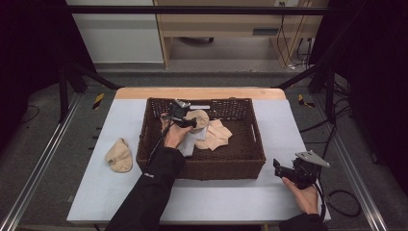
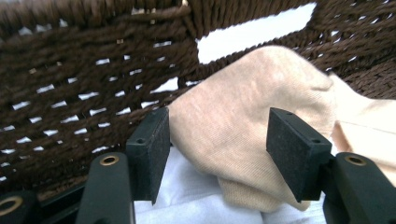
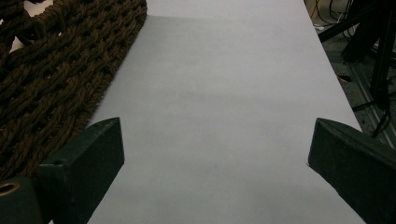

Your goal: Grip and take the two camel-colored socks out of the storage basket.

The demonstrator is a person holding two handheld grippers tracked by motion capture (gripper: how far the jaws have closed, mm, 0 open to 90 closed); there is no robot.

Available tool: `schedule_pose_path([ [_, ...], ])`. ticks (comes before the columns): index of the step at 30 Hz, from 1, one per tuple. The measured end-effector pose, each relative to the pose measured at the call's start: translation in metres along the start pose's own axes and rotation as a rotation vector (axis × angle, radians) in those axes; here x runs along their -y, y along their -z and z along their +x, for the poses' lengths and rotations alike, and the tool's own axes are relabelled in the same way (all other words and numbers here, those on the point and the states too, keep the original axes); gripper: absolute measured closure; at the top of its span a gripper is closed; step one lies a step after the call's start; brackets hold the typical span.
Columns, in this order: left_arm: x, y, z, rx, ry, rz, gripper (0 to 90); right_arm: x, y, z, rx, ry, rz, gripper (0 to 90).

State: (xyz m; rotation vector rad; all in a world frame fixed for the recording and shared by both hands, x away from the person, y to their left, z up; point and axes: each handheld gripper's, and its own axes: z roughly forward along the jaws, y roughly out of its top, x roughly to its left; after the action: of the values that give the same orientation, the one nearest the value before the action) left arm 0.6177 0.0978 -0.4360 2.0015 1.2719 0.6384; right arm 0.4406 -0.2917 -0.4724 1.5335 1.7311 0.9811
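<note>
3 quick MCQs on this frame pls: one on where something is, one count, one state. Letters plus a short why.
1. Where does the lone beige fabric piece lie?
A. inside the basket
B. on the white table cover, left of the basket
C. on the floor

2. How many handle slots show in the far wall of the dark brown woven basket?
A. none
B. one
C. three

3. How do the left tongs stand?
A. clamped flat on the basket rim
B. jaws apart, with beige fabric between them
C. shut on nothing

Answers:
1 B: in the high view it rests on the white table cover, apart from the basket's left wall.
2 B: the left gripper view shows a single slot.
3 B: the pads stand apart around the beige fabric in the basket.
</note>
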Motion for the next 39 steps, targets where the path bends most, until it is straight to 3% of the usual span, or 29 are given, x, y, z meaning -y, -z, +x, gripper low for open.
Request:
schedule_pose_path([
  [6,0.003,-0.004,-0.001,0.035,0.022,0.045,41.3,0.000,0.000,0.000,-0.002,-0.001,0.001,3.9],
  [8,0.005,-0.005,-0.001,0.052,0.049,0.087,48.7,0.000,0.000,0.000,-0.002,-0.001,0.003,3.9],
  [11,0.005,-0.006,-0.001,0.063,0.071,0.100,53.7,0.000,0.000,0.001,-0.004,-0.001,0.003,3.9],
  [14,0.003,-0.003,-0.004,0.088,0.062,0.107,70.2,0.000,0.000,0.001,-0.005,-0.002,0.002,3.9],
  [20,0.000,0.004,-0.005,0.101,0.051,0.107,82.6,0.000,0.000,0.001,-0.004,0.000,0.007,3.9],
  [22,-0.001,0.008,-0.005,0.111,0.056,0.094,83.2,0.001,0.000,0.001,-0.005,0.002,0.008,3.9],
  [27,-0.005,0.025,-0.008,0.176,0.075,-0.023,83.8,0.000,0.000,0.001,-0.002,-0.001,0.007,3.9],
  [32,-0.005,0.036,-0.006,0.182,0.057,-0.066,83.8,0.000,0.000,0.001,-0.002,0.005,0.009,4.0],
  [36,-0.007,0.055,0.000,0.202,0.053,-0.150,84.0,0.000,0.000,0.001,-0.001,0.003,0.008,4.0],
  [39,-0.007,0.066,0.000,0.222,0.051,-0.182,84.2,0.001,0.000,0.001,0.000,0.005,0.010,4.0],
])
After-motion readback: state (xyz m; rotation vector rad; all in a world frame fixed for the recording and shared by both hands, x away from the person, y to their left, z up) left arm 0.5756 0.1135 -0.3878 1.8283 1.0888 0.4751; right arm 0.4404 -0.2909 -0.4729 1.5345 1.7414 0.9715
